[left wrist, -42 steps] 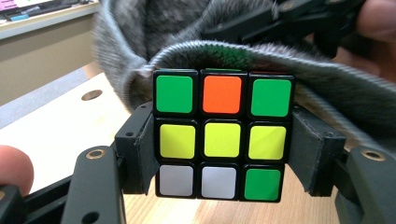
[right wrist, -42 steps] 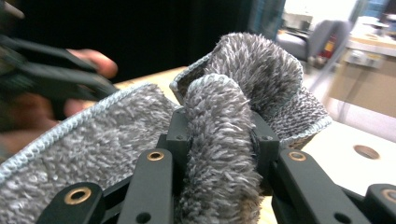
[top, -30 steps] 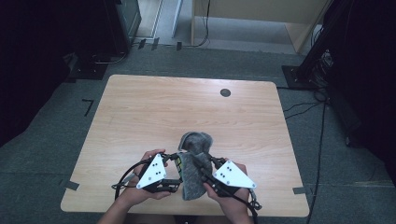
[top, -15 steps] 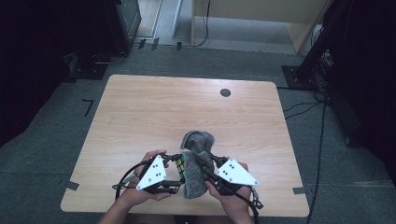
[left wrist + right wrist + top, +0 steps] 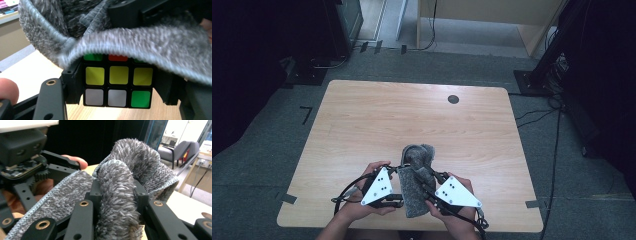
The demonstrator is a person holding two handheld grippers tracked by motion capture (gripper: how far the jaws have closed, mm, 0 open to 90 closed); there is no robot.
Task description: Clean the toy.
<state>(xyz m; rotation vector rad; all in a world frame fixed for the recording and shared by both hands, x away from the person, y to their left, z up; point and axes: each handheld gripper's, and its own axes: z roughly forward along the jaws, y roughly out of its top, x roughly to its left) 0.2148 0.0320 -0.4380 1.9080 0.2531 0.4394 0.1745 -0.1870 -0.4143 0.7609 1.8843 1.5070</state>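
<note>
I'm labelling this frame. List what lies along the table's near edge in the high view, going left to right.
left gripper → grey fuzzy cloth → right gripper, all on the wooden table.

A: What surrounds the work?

B: A light wooden table [image 5: 377, 120] with rounded corners stands on grey carpet [image 5: 272, 165]. A small dark round cap [image 5: 453, 99] sits in the tabletop near its far edge.

A: And on the floor?

B: Strips of dark tape [image 5: 289, 198] lie by the table's near corners, and a black cable [image 5: 555, 150] runs along its right side. A pale wooden cabinet [image 5: 492, 20] stands beyond the table, with a dark stand base [image 5: 532, 80] to its right.

A: Anything farther off?

B: In the right gripper view, a grey chair [image 5: 178, 148] stands in the bright background beside a wooden desk [image 5: 200, 165].
</note>
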